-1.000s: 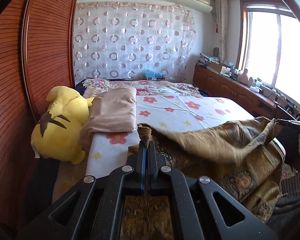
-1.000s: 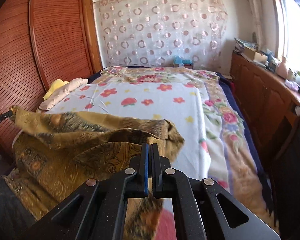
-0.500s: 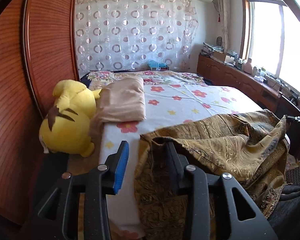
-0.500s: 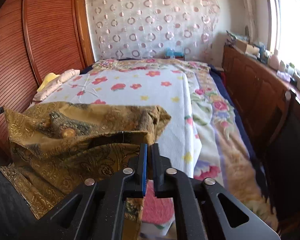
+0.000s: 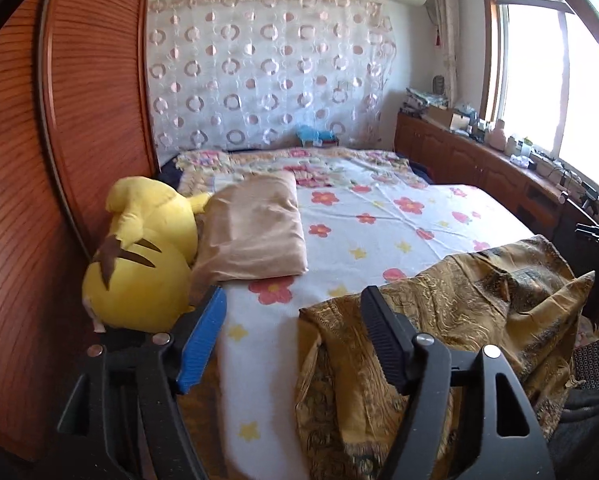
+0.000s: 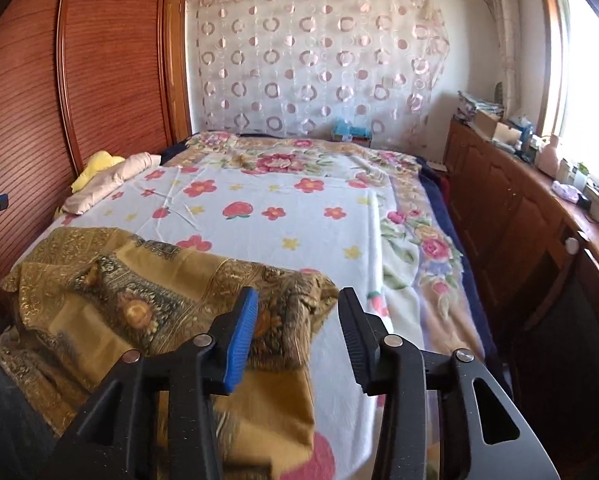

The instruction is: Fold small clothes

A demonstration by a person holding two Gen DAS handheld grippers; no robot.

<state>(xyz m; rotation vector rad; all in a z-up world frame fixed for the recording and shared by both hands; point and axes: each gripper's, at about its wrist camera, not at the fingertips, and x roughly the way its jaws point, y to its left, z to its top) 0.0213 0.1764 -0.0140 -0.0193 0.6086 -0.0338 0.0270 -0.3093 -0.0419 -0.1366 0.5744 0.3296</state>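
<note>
A gold-brown patterned garment (image 5: pixel 459 320) lies heaped on the near edge of the bed, hanging partly over the front; the right wrist view shows the garment (image 6: pixel 111 300) at lower left. My left gripper (image 5: pixel 295 328) has its jaws opening, with the garment's left edge lying just inside its right finger and no pad pressing on it. The jaws of my right gripper (image 6: pixel 297 328) are opening too, with the garment's right corner lying loose between the fingers, untouched by either pad.
The bed (image 6: pixel 299 216) carries a white flowered blanket. A yellow plush toy (image 5: pixel 139 256) and a beige pillow (image 5: pixel 255 228) sit at the bed's left side by the wooden wardrobe (image 5: pixel 59 120). A wooden cabinet (image 6: pixel 519 208) with clutter runs along the right under the window.
Both grippers were shut on the garment's corners and have opened, left first, then right. The garment dropped from being held stretched and now lies slack on the bed. Both grippers drew back slightly.
</note>
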